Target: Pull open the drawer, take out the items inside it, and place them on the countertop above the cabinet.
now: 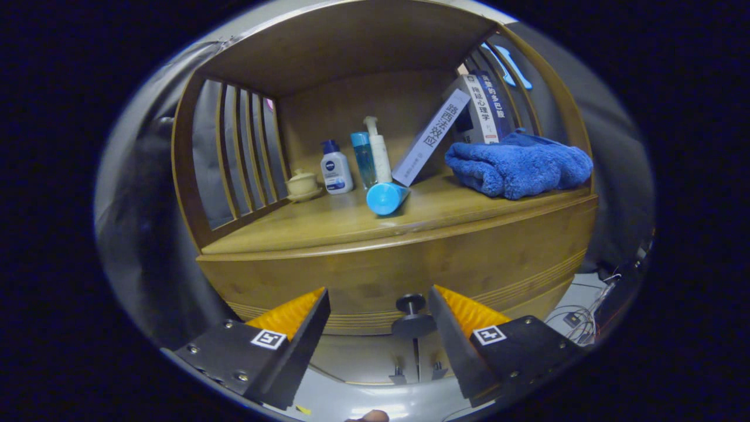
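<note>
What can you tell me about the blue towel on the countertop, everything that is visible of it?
The blue towel is a thick, fluffy cloth, folded loosely into a soft bundle with rounded folds. It lies on the wooden countertop at its right end, close to the front edge. Behind it stand books, and the towel seems to touch the bottom of them. It is far beyond the gripper, whose fingers are open near the drawer knob, which sits between them, closer to the right one.
</note>
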Available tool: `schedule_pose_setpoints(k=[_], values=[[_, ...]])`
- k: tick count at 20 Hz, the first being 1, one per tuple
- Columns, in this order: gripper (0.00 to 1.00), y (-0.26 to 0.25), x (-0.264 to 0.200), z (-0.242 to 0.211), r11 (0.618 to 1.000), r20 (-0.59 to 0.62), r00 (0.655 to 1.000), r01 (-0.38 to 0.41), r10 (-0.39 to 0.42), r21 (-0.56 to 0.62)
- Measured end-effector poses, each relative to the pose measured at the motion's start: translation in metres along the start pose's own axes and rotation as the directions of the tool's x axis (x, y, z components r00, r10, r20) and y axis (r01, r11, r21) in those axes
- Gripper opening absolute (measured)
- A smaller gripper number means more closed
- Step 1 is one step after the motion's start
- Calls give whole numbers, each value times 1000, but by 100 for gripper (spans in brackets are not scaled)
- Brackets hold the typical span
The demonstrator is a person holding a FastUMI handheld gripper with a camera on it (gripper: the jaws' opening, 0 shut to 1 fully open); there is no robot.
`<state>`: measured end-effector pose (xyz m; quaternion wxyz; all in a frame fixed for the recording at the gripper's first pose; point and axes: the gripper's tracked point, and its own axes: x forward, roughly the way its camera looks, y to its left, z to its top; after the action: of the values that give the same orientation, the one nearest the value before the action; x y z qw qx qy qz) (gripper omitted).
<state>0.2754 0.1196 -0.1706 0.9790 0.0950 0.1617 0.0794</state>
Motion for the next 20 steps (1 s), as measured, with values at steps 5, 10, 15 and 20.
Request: schedule_pose_setpoints(k=[5, 10, 15, 20], values=[[100, 2, -6, 10, 1000, 16, 1000, -9, 9, 0], [100, 0, -11, 19, 1000, 39, 999, -7, 7, 14], [100, -7, -18, 23, 1000, 47, 999, 4, -5, 20], [100, -18, -31, 31, 1000, 67, 997, 23, -24, 14]])
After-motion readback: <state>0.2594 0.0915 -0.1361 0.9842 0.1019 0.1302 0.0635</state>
